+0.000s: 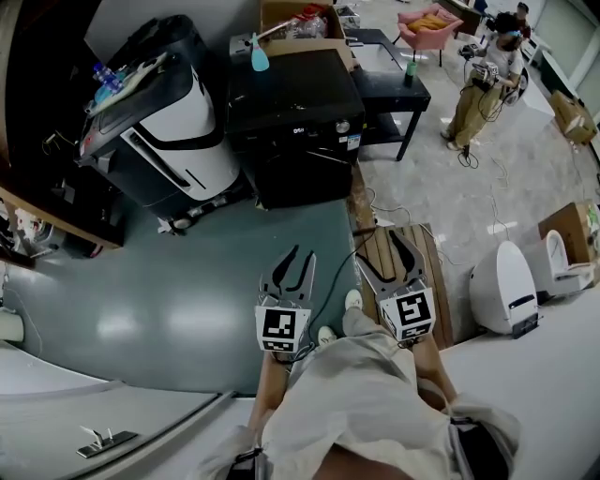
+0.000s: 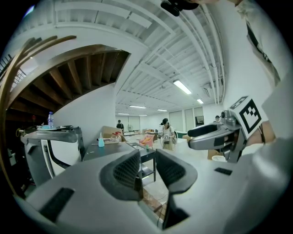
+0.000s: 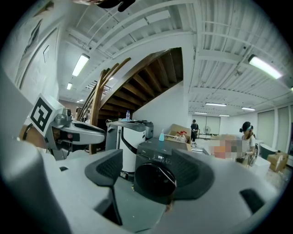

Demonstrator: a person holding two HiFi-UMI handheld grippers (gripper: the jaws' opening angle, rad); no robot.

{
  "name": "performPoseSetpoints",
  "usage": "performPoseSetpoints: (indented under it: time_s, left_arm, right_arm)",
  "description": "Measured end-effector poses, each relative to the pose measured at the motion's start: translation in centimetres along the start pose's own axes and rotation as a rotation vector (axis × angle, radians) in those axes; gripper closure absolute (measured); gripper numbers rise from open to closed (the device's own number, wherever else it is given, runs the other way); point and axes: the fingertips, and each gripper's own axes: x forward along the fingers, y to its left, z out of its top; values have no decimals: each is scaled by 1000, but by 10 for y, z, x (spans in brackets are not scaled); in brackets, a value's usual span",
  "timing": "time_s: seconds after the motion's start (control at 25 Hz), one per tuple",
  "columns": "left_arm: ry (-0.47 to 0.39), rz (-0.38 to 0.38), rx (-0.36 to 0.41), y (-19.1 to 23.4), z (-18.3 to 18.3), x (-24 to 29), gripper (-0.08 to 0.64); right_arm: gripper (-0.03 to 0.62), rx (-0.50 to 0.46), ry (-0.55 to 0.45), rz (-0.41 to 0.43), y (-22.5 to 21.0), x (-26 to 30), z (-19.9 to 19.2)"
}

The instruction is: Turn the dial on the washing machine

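you stand on a grey-green floor (image 1: 187,281) with both grippers held low in front of you, well apart from the black front-loading washing machine (image 1: 295,131). the machine stands ahead of you, between a white appliance with black trim (image 1: 178,141) on its left and a black side table (image 1: 389,89) on its right. the small round silver dial (image 1: 342,126) sits on the upper front panel, toward the right-hand end of the machine as the head view shows it. neither gripper touches it.

left gripper (image 2: 147,160): the jaws stand a narrow gap apart, with nothing between them. the left gripper view looks past the machine toward the side table and the open room; the washing machine's front does not show there.

right gripper (image 3: 149,160): the jaws stand wide apart and hold nothing. in the right gripper view the round dark door (image 3: 153,180) of the washing machine shows in the gap between them, at a distance. the dial cannot be made out in that view.

on top of the machine stands a teal bottle (image 1: 259,58), with an open cardboard box (image 1: 300,23) behind it. a wooden slatted board (image 1: 412,262) lies on the floor beneath the right gripper in the head view. a person in light clothes (image 1: 487,80) stands well beyond the side table.
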Motion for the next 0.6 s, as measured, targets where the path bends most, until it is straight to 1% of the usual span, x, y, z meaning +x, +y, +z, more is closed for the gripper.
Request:
performPoseSetpoints:
  time_s: [0.28,0.6]
  left_arm:
    - [16,0,5,1,2,34,440]
    - [38,32,9,3,4,81,440]
  right_arm:
    - [261,17,27,1,-29,14,-13]
    - [261,23,22,38,-68,44,-18]
